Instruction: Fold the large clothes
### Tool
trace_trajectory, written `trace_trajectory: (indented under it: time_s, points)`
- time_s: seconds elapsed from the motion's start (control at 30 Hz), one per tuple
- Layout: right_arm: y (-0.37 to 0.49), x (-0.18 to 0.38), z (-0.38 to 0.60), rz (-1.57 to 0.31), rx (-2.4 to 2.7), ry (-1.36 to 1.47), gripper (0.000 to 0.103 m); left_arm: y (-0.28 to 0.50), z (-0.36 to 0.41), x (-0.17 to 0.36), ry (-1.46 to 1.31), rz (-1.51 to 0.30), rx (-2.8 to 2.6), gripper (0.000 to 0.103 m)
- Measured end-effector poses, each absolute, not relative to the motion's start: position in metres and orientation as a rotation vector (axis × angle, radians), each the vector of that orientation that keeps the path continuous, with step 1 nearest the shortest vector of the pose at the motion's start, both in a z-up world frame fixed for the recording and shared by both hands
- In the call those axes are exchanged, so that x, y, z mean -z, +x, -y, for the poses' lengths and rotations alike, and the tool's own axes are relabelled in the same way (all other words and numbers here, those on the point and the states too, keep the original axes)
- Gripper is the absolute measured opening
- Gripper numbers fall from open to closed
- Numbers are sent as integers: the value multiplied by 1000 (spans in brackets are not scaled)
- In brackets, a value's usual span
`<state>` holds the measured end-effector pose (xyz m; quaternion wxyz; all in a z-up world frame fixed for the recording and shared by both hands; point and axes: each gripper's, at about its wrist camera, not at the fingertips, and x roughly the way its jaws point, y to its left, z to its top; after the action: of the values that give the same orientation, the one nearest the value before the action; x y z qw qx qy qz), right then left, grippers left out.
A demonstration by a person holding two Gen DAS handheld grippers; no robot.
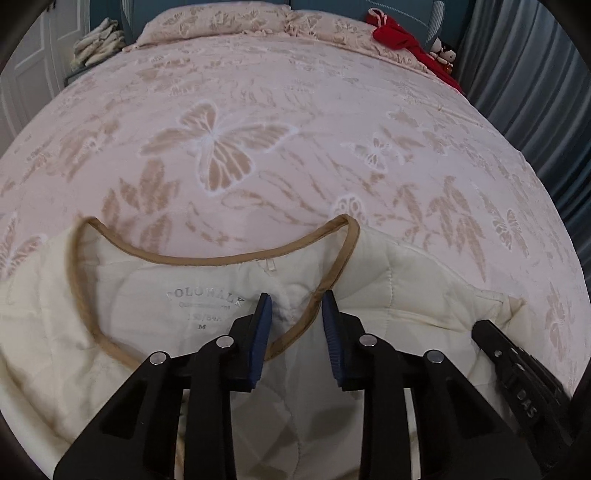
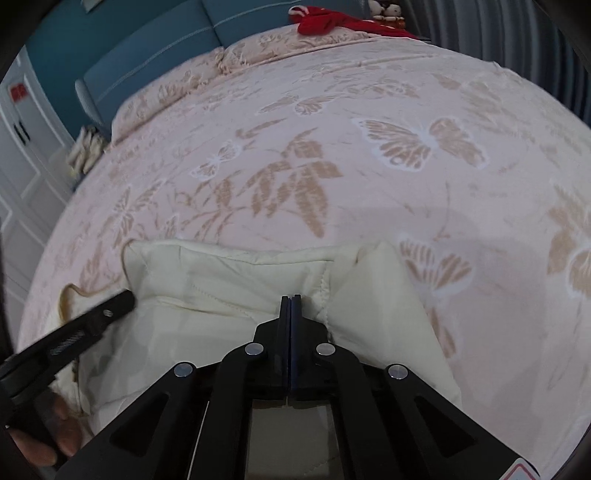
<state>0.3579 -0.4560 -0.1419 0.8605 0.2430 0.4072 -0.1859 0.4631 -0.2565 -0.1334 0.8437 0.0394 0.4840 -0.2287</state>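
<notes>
A cream quilted jacket (image 1: 406, 288) lies inside-up on the near part of the bed, its tan-trimmed neckline (image 1: 207, 256) and printed size label facing me. My left gripper (image 1: 295, 306) straddles the neckline trim, and its blue pads are closed on a bunched ridge of the jacket. In the right wrist view the jacket (image 2: 229, 280) shows a folded shoulder edge. My right gripper (image 2: 291, 297) is shut, pads together, tips against a seam; I see no cloth between them. Each gripper appears in the other's view: the right gripper (image 1: 480, 326), the left gripper (image 2: 125, 295).
The pink bedspread (image 1: 295, 110) with butterfly print stretches away to pillows (image 1: 221, 18). A red garment (image 1: 399, 37) and small plush toys (image 1: 443, 53) lie at the far right corner. Grey curtains (image 1: 517, 92) flank the right side. A hand (image 2: 55, 435) grips the left tool.
</notes>
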Motion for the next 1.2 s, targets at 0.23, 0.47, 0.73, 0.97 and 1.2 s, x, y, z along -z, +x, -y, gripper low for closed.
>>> trace_trajectory:
  time_s: [0.23,0.47,0.73,0.97,1.2]
  points:
    - [352,50,422,-750,337,417,21,482,163,77,102,-902,406,58]
    - [435,89,324,-922,51,311,32,508,147,126,218,-1027,327,59]
    - [453,139,314,-963,26,270,20,500,148,153,238,-934,296,65]
    - [444,145,310,-904,87,225,15,497,146,157,219,-884,283,65]
    - [450,147,306,-890,100,200,10,495,148,158,223,-856,264,60]
